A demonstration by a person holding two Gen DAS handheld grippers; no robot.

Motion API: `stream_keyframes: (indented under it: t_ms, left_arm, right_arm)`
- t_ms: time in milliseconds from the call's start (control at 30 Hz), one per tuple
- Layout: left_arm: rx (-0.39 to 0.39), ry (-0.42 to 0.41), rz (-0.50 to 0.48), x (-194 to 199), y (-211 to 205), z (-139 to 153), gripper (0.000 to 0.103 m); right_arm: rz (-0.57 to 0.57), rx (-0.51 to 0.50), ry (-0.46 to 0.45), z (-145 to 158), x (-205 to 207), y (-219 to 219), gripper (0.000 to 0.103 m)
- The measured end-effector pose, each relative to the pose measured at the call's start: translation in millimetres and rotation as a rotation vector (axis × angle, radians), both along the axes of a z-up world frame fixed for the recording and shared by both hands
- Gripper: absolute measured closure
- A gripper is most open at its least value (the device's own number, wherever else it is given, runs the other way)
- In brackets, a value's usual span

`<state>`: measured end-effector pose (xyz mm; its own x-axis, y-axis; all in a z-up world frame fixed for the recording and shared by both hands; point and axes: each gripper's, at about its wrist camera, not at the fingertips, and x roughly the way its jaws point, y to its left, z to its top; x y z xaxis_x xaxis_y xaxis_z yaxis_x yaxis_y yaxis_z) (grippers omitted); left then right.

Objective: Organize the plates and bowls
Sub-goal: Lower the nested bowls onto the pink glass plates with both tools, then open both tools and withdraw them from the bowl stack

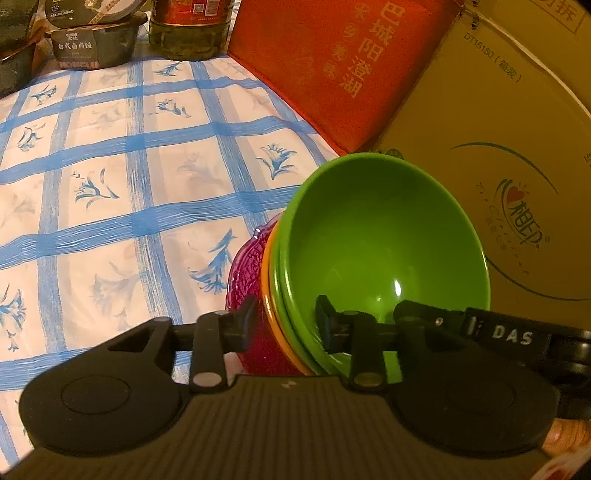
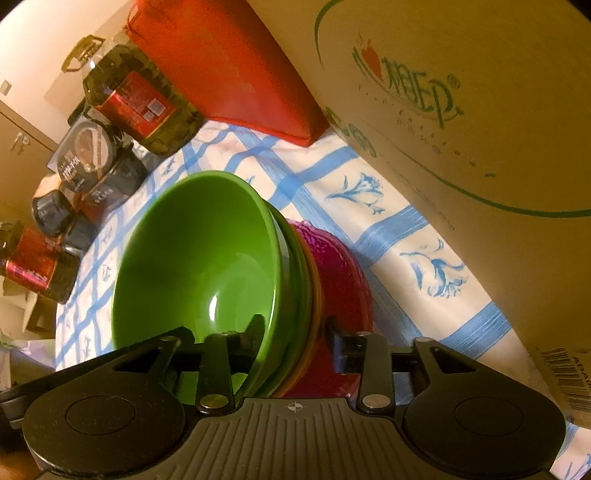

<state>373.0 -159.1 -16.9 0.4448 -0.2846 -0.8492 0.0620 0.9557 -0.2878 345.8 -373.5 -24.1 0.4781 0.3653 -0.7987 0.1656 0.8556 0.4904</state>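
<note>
A nested stack fills the lower middle of both views: a green bowl (image 1: 384, 236) (image 2: 199, 254) sits inside a second green bowl (image 1: 284, 314) (image 2: 295, 258), then an orange bowl (image 1: 271, 314) (image 2: 316, 295), then a purple dish (image 1: 247, 273) (image 2: 340, 266) with a patterned surface. The stack is tilted, its open side facing up and toward each camera.

The left gripper (image 1: 286, 319) grips the stack's edge: one finger is on the purple dish's outside, the other inside the top green bowl, jaws closed on the layered rims. The right gripper (image 2: 295, 336) grips the same stack likewise, one finger inside the green bowl and one against the purple dish.

The bench (image 1: 110, 184) (image 2: 406, 229) wears a white cloth with blue checks and blue flowers. In the left view a cardboard box (image 1: 498, 166) (image 2: 480, 110) stands just beside the stack at right, its side close behind the green rim; whether they touch cannot be told. A red box (image 1: 332, 66) (image 2: 229, 74) leans beside it at upper centre. An oil bottle (image 1: 188, 29) (image 2: 144, 99) stands at the top, and dark food tubs (image 1: 92, 44) (image 2: 88, 158) sit upper left. In the right view another dark jar with a red label (image 2: 33, 266) lies at the left edge. The cloth left of the stack in the left view lies bare.
</note>
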Motion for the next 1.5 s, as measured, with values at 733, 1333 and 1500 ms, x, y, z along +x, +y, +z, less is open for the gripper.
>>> stream_keyframes:
  t_ms: [733,1333,1500]
  left_arm:
    - [0.011,-0.083,0.022,-40.3,10.9,31.3,0.024]
    - [0.079,-0.263,0.071,-129.5,36.5,45.6,0.013]
    - [0.114,-0.271,0.084,-164.3,42.7,33.9,0.013]
  right_arm:
    - [-0.006,-0.004,-0.073,35.5,-36.1,-5.8,0.038]
    - [0.044,-0.058,-0.179,45.7,-112.3,9.0,0.031]
    - [0.078,-0.115,-0.238,44.7,-141.0,23.1,0.028]
